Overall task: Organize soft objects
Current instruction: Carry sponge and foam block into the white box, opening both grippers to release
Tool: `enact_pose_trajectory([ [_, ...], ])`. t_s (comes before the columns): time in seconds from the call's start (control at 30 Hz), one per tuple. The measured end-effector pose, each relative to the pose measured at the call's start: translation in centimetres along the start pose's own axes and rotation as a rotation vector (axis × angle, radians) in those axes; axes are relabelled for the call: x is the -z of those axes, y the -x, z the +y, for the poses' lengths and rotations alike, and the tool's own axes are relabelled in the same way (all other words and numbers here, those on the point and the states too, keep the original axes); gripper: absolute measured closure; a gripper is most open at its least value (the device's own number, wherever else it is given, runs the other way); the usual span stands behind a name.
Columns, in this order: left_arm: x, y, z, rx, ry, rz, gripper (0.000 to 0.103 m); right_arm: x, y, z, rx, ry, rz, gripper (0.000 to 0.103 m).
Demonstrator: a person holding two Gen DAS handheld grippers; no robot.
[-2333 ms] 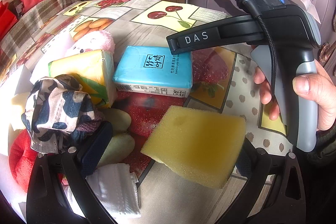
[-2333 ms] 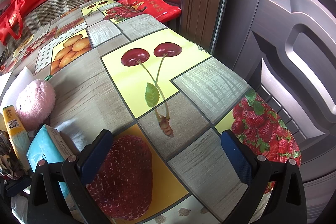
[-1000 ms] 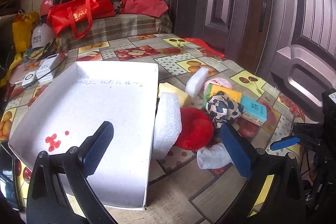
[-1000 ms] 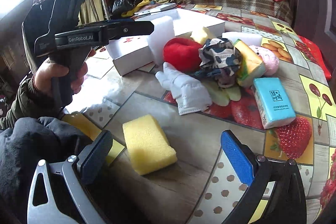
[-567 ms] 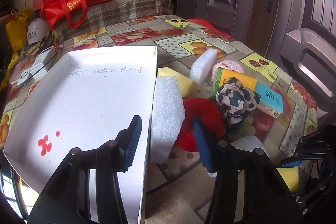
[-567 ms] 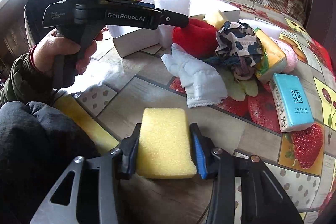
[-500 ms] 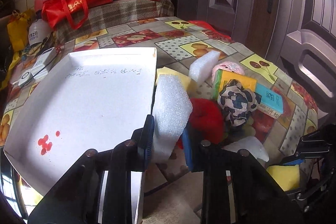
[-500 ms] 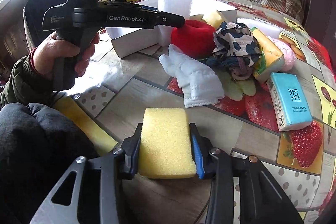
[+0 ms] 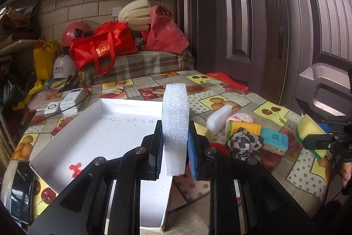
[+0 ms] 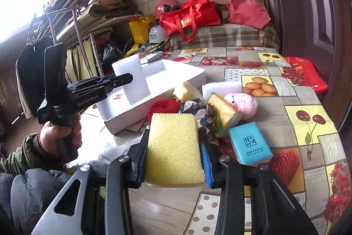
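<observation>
Over white box (image 9: 72, 142): left claw (image 9: 175, 154) grips foam block (image 9: 175, 124).

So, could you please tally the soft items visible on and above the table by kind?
White foam blocks: 2 (held white block in left gripper; loose white block)
Yellow sponges: 2 (held yellow sponge in right gripper; pale sponge piece)
Tissue packs: 2 (yellow pack; blue pack)
Pink plush toy: 1
Patterned cloth: 1
Red fuzzy item: 1
Total: 9
</observation>
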State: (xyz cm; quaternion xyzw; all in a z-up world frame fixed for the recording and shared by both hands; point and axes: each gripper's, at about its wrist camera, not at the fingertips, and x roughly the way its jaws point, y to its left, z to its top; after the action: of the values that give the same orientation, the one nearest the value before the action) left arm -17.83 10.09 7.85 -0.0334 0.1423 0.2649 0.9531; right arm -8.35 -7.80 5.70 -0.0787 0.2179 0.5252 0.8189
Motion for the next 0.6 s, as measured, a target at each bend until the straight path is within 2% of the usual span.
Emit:
enact_pose_trajectory([
  [0.07,0.5,1.7,0.3,-0.047,-0.021,-0.07,0.084,-0.6,0.6,0.8,0.044,0.012,-0.109,0.063],
  [0.17,1.3,2.7,1.6,-0.12,-0.023,-0.096,0.084,-1.2,0.1,1.4,0.109,-0.002,-0.209,0.063],
  [0.37,2.5,2.9,5.6,-0.197,0.052,-0.076,0.084,-1.1,-4.4,1.1,0.147,-0.103,-0.198,0.063],
  [0.4,2.7,2.8,6.3,-0.197,0.075,-0.069,0.084,-1.2,-5.0,1.4,0.152,-0.1,-0.18,0.063],
  [0.47,2.9,2.2,7.5,-0.203,0.109,-0.051,0.084,-1.4,-5.0,2.2,0.15,-0.088,-0.217,0.062],
  [0.6,3.3,0.6,9.1,-0.205,0.147,0.007,0.084,-1.8,-6.1,4.9,0.161,0.007,-0.224,0.062],
])
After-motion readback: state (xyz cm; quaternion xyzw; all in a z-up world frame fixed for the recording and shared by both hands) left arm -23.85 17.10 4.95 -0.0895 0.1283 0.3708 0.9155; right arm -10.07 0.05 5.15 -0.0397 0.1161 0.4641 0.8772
